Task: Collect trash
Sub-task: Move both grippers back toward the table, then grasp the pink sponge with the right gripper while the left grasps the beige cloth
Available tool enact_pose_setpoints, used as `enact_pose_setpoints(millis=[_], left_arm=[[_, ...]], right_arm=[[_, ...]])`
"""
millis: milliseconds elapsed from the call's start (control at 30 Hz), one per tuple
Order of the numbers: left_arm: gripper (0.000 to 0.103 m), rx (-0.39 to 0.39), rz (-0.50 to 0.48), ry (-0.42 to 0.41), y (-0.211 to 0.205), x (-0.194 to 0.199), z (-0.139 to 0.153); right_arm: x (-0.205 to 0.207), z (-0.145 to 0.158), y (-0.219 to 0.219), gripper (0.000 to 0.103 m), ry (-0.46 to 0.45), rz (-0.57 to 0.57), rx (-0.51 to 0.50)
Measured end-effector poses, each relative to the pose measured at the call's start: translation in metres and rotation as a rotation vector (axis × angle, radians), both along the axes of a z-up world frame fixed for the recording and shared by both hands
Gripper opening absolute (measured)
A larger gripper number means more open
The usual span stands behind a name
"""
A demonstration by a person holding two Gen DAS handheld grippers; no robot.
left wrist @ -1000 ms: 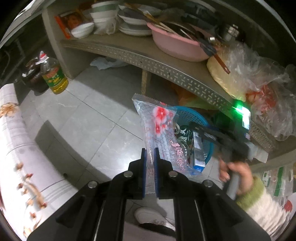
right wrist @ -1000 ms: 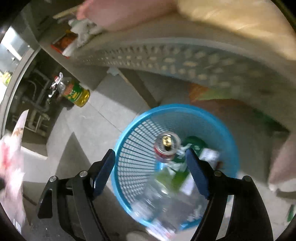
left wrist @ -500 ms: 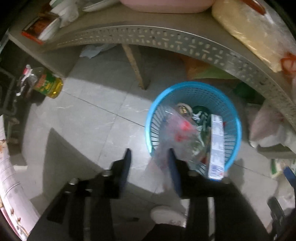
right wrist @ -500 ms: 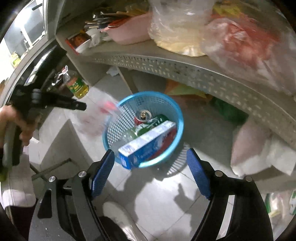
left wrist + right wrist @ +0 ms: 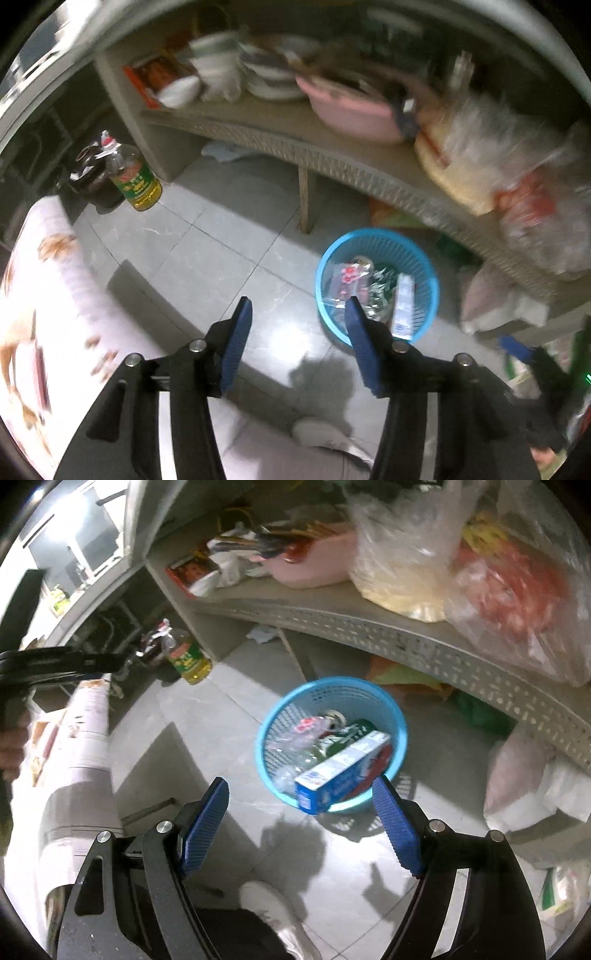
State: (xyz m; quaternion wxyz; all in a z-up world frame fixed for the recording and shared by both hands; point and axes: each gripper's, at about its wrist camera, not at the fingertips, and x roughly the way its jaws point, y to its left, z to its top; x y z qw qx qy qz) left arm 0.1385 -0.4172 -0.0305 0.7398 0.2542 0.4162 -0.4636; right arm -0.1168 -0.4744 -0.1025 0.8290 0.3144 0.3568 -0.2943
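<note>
A blue plastic basket point(image 5: 430, 273) point(image 5: 400, 723) stands on the tiled floor under a shelf. Inside it lie a clear wrapper with red flowers point(image 5: 349, 275) point(image 5: 308, 725), a can point(image 5: 334, 716), a blue-and-white carton point(image 5: 402, 304) point(image 5: 343, 770) and other crumpled trash. My left gripper point(image 5: 297, 339) hangs above and left of the basket, its jaws opening, with nothing between them. Equally bare, my right gripper point(image 5: 299, 823) stands open over the floor in front of the basket. The left gripper's dark body point(image 5: 62, 662) shows at the left of the right wrist view.
A perforated grey shelf point(image 5: 332, 166) point(image 5: 406, 627) carries bowls, a pink basin point(image 5: 351, 110) and plastic bags point(image 5: 498, 572). An oil bottle point(image 5: 135, 177) point(image 5: 188, 657) stands on the floor at left. A floral cloth point(image 5: 40, 295) drapes the left. A white shoe point(image 5: 269, 901) is below.
My left gripper let go of the flowered wrapper, which now lies in the basket, then opened and rose away. My right gripper pulled back from the basket, still open.
</note>
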Motion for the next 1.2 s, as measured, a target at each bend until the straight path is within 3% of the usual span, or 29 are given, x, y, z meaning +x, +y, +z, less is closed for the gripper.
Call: enact_pose_setpoints(millis=[133, 267, 600, 867, 1200], left_arm=[[0.063, -0.118, 0.037, 0.008, 0.068, -0.005, 0.031], [0.07, -0.215, 0.139, -0.002, 0.155, -0.004, 0.047], [0.078, -0.25, 0.493, -0.04, 0.334, 0.007, 0.033], [0.083, -0.264, 0.625, -0.018, 0.405, 0.011, 0.019], [0.083, -0.29, 0.722, -0.027, 0.437, 0.035, 0.014]], right_arm=[[0.01, 0.021, 0.012, 0.08, -0.019, 0.043, -0.019], [0.03, 0.052, 0.034, 0.084, -0.051, 0.123, -0.071], [0.098, 0.103, 0.096, 0.087, -0.173, 0.375, -0.023], [0.145, 0.12, 0.146, 0.089, -0.168, 0.527, 0.038], [0.219, 0.122, 0.176, 0.089, -0.087, 0.62, 0.198]])
